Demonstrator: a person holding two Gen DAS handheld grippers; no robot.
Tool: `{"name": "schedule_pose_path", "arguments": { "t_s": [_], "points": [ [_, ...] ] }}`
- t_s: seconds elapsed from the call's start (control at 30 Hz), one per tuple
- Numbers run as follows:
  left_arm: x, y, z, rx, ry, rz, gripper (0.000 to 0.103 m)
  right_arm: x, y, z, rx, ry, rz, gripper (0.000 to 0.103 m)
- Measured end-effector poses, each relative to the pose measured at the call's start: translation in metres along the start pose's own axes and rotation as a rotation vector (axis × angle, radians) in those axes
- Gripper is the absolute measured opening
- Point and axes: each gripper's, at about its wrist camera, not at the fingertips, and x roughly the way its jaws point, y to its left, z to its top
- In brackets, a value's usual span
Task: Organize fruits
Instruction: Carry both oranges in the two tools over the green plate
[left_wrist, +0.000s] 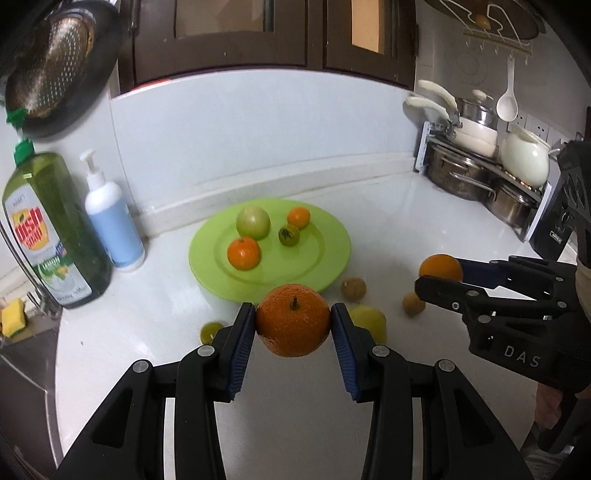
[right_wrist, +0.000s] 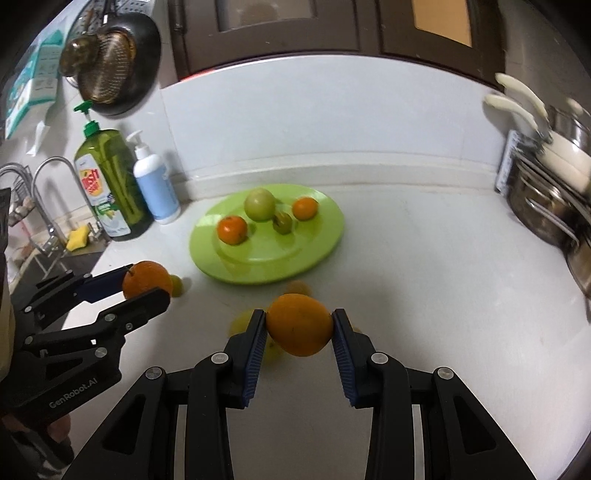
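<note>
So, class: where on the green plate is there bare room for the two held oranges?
The plate's near half is bare, from the front rim up to the small orange. The back half is crowded: green apple, two oranges and a small green fruit.

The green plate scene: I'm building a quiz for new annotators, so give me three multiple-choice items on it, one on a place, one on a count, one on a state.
1. Where do the two pump bottles stand relative to the green plate?
A. To its left, by the wall
B. On it
C. To its right, by the pots

2. How many fruits lie on the plate?
A. Two
B. Four
C. Six

3. What is the left gripper doing?
A. Hanging open with nothing in it
B. Resting shut on the plate
C. Clamping an orange between its pads

Answers:
1 A, the green dish soap bottle and the white pump bottle stand left of the plate.
2 B, two orange fruits and two green ones sit on it.
3 C, both pads press the orange's sides; the right gripper likewise holds another orange.
</note>
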Motion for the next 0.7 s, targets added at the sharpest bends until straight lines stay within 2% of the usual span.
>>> {"name": "schedule_pose_path", "arguments": {
  "t_s": [0.23,0.7],
  "points": [
    [0.002,0.0,0.021,0.007,-0.024,0.024,0.041,0.007,-0.002,0.026,-0.039,-0.025,0.036,0.037],
    [0.037,0.005,0.056,-0.004,-0.008,0.031,0.041,0.049,-0.011,0.084,-0.124,-0.003,0.072,0.037]
  ]
}}
